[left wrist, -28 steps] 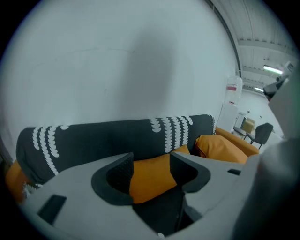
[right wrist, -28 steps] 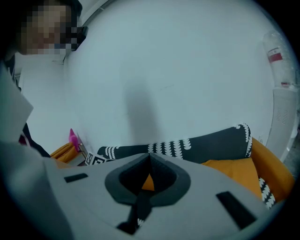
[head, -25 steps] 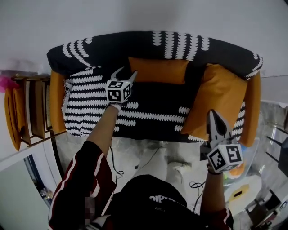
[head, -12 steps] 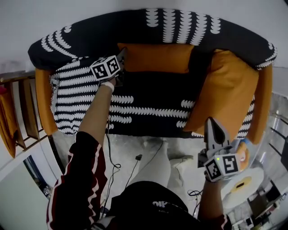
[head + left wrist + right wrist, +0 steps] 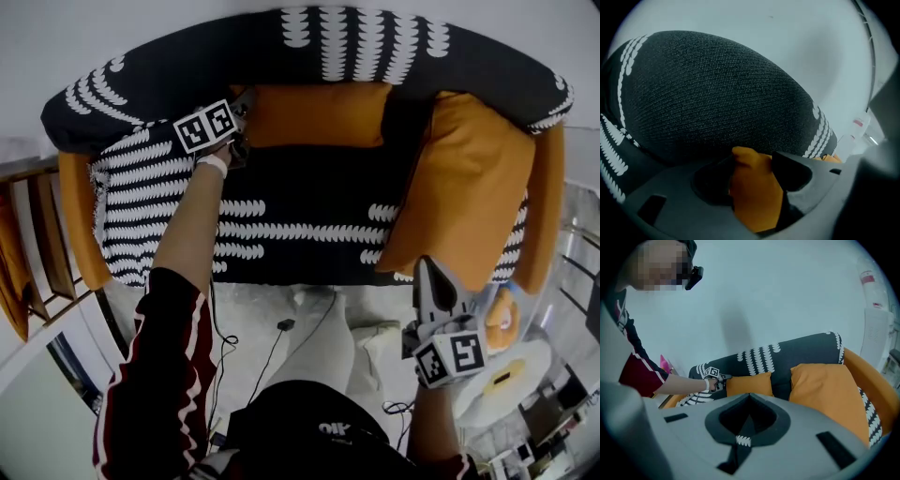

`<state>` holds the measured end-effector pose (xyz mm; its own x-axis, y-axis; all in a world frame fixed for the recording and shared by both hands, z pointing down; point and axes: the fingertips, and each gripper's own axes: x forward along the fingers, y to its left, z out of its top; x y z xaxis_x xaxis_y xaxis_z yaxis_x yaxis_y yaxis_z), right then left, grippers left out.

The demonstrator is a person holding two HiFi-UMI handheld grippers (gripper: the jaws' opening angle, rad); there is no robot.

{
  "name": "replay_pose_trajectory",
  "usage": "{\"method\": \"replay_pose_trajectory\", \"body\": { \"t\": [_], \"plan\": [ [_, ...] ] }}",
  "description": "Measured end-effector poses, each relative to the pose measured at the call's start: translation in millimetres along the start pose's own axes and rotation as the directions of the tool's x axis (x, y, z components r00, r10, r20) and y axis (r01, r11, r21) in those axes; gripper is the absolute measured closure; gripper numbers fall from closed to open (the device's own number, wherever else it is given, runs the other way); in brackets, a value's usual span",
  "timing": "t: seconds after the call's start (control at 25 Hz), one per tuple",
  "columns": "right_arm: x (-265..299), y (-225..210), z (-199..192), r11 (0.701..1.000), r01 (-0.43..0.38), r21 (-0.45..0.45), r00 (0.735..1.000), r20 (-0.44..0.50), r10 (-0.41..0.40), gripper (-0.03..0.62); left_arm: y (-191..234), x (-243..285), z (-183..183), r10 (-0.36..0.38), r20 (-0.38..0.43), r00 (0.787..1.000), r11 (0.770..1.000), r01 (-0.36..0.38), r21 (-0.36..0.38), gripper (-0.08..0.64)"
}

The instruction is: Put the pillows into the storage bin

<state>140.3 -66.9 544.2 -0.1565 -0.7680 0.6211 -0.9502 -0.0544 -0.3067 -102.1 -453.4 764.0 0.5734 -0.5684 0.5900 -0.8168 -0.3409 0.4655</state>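
Pillow (image 5: 754, 187) mostly hidden, sofa backrest (image 5: 708, 93) (cropped L)

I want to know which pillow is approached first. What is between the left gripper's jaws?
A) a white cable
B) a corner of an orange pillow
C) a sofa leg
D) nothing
B: in the left gripper view, a corner of the orange pillow sits between the jaws of the left gripper, which have just been opening.
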Motion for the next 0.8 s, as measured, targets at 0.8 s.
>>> {"method": "replay_pose_trajectory", "body": {
  "t": [0.8],
  "plan": [
    [-78,33,70,0.998,0.048,0.026,0.993,0.108,-0.051,0.589,-99,-90,35,0.031,0.093,0.995,0.968,-0.054,0.245,0.537]
  ]
}}
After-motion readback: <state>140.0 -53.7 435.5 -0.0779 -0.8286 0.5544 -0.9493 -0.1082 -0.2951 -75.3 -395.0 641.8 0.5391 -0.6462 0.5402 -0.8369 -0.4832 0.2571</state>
